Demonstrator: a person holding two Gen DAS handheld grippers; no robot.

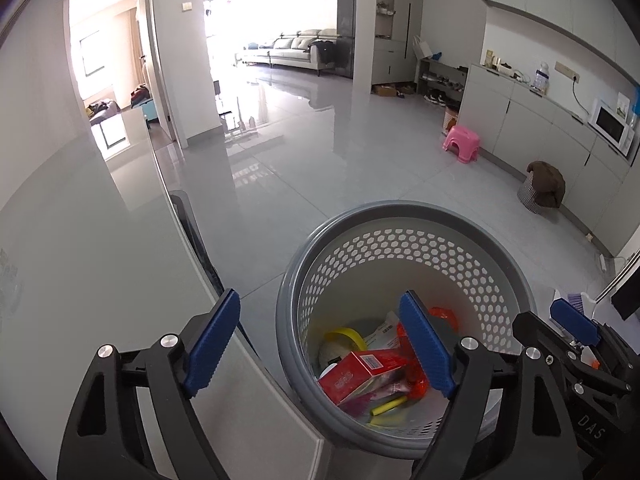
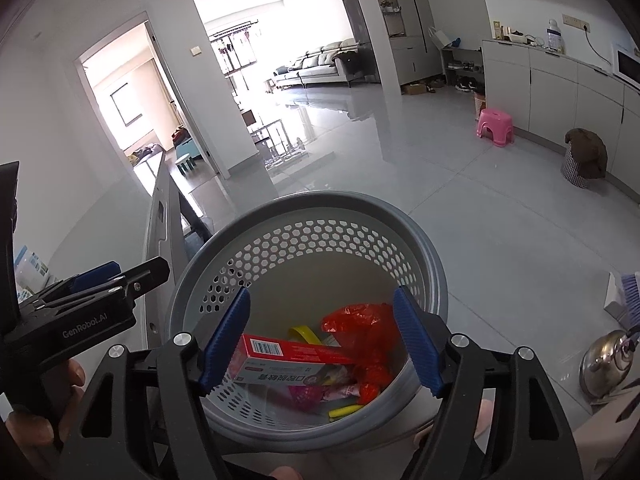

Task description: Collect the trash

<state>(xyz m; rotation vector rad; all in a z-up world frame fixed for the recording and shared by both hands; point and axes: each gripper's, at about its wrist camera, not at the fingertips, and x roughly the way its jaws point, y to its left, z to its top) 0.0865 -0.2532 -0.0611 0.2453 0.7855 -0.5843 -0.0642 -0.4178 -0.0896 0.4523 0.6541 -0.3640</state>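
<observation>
Perforated grey waste basket [image 2: 434, 276] stands on the floor just right of the table edge [image 1: 120, 280], placed so items can drop straight off the tabletop; inside lie a red carton [image 2: 288, 364], a red plastic bag [image 2: 360, 328], a yellow strip [image 2: 302, 332] and a yellow tube [image 2: 346, 411]; right gripper [image 2: 322, 344] hovers over the basket mouth, tongs wide, holding nothing; left gripper [image 1: 322, 344] straddles table edge and near-left rim, tongs wide and empty; judgement: a drop looks complete; kettle [image 2: 604, 360] stands at near right
</observation>
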